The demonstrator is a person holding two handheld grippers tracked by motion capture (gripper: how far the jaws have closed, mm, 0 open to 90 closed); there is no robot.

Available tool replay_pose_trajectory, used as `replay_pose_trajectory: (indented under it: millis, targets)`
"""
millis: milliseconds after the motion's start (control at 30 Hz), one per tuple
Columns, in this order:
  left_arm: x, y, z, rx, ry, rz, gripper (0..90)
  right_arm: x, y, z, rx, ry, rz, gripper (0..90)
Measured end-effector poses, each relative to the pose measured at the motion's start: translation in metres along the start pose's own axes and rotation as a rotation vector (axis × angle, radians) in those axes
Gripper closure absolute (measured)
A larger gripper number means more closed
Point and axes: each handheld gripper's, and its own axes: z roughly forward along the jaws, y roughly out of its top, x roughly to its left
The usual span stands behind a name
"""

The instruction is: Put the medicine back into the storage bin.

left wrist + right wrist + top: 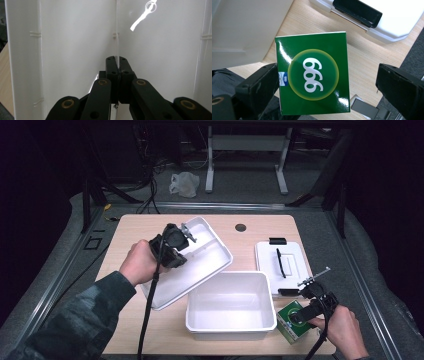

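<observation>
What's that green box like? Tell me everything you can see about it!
The green box is small, glossy and looks like cardboard. Its top face has a yellow-edged green circle with white digits, "999" or "666" depending on which way up, and a small blue label at one edge. It looks closed. It sits on the wooden table at the near right corner, beside the white bin. The right gripper is open around it: one finger is at its side, the other stands clear.

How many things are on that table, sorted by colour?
White: 3 (divided tray, open bin, lid with black latches)
Green: 1 (box)
Total: 4

The left gripper is shut on the tray's divider; the right gripper is open around the box.
</observation>
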Motion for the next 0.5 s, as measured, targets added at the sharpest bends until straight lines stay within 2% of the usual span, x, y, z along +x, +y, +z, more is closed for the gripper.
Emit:
replay_pose_trajectory:
  millis: [100,167,200,267,300,333,400,433,500]
  targets:
    - [0.014,-0.013,-0.001,-0.004,0.018,-0.044,89.1,0.000,0.000,0.000,0.001,0.000,0.001,4.6]
    - [0.028,-0.027,0.001,-0.002,0.033,-0.105,89.1,0.000,0.000,0.000,0.002,0.000,0.002,4.7]
    - [0.028,-0.027,0.001,-0.002,0.033,-0.105,89.1,0.000,0.000,0.000,0.002,0.000,0.002,4.7]
    - [0.038,-0.037,0.003,0.003,0.042,-0.142,89.0,0.000,0.000,0.000,0.003,-0.001,0.004,4.7]
    - [0.047,-0.046,0.006,0.005,0.050,-0.183,89.1,0.000,0.000,0.000,0.002,-0.002,0.005,4.7]
    - [0.047,-0.046,0.006,0.005,0.050,-0.183,89.1,0.000,0.000,0.000,0.003,-0.001,0.006,4.7]
    - [0.061,-0.061,0.010,0.007,0.064,-0.244,89.1,-0.001,0.000,0.001,0.004,-0.002,0.006,4.8]
    - [0.061,-0.061,0.010,0.007,0.064,-0.244,89.1,-0.001,0.000,0.001,0.004,-0.002,0.006,4.8]
    - [0.072,-0.074,0.014,0.023,0.088,-0.293,89.1,-0.001,0.000,0.001,0.003,-0.003,0.007,4.8]
